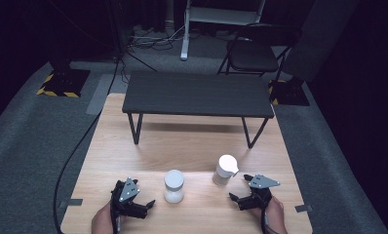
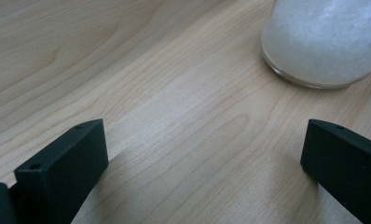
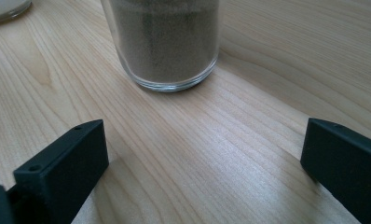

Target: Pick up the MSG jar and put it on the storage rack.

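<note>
Two jars, two grippers, nothing grabbed

Both spread wide and empty. White-filled jar (image 1: 174, 185) just ahead of left gripper (image 1: 144, 205), off toward its right jaw. Brownish-filled jar (image 1: 224, 170) right in front of right gripper (image 1: 239, 193), near, not touching.

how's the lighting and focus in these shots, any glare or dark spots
High view: the wooden table is lit while the surroundings fall nearly black, and the two jars' white lids look blown out, left jar and right jar. Left gripper view: sharp wood grain, soft sheen mid-frame, jar cropped. Right gripper view: jar dark and shadowed, pale glare on the wood below it.
</note>
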